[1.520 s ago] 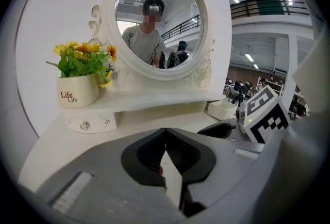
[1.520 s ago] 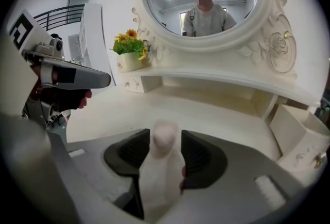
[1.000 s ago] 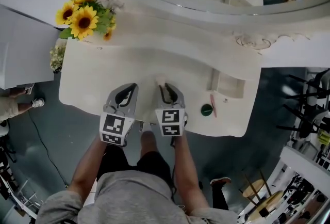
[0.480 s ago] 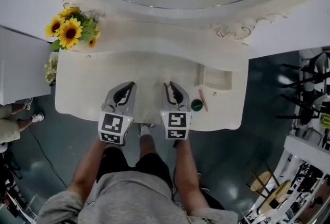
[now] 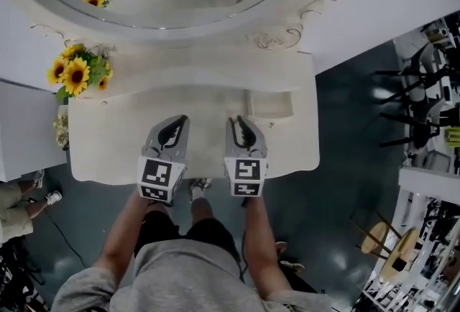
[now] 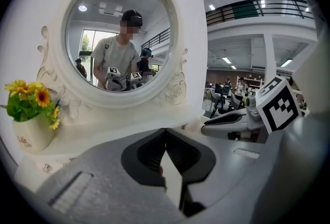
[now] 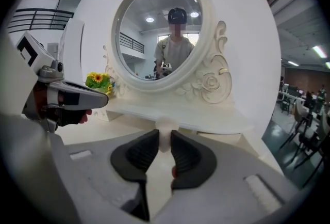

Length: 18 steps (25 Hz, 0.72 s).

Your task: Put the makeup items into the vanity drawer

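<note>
Above the surface (image 5: 122, 132): right tongs (image 7: 164, 140) pinch a pale item (image 7: 166, 126); left tongs (image 6: 165, 132) closed, empty
Best lowered into the drawer (image 5: 272, 105) before letting go

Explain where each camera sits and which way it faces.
Head view: on the person's head, looking steeply down on the cream carved vanity table; forearms and grey-shirted torso show.
Left gripper view: on the left gripper, facing the oval white-framed mirror; its shut jaws show.
Right gripper view: on the right gripper, facing that mirror; its jaws pinch a small white item.
Shared: all three show the yellow sunflowers.
</note>
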{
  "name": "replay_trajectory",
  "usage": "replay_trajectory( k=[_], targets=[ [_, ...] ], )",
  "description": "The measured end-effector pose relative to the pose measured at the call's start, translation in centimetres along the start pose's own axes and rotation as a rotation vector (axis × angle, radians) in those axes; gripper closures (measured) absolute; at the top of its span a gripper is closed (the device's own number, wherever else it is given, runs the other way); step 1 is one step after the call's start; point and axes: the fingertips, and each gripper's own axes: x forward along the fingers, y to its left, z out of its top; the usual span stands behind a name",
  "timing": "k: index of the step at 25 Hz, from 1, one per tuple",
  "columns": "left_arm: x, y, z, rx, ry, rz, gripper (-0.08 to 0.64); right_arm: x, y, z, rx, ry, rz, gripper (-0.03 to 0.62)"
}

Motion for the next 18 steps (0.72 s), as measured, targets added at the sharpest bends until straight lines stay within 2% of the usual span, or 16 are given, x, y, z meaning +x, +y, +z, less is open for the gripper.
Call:
replay_trajectory(
  k=[10, 18],
  targets=[
    [2.8, -3.9, 2.8, 0.029, -0.022, -0.076, 0.549, -2.3, -6.7, 0.9, 0.015, -0.015, -0.132, 0.511],
    [5.3, -5.0, 2.1, 0.025, 0.002, -0.093, 0.549, -0.9, -9.4, -0.7, 0.029, 0.021, -0.161, 0.511]
  ],
)
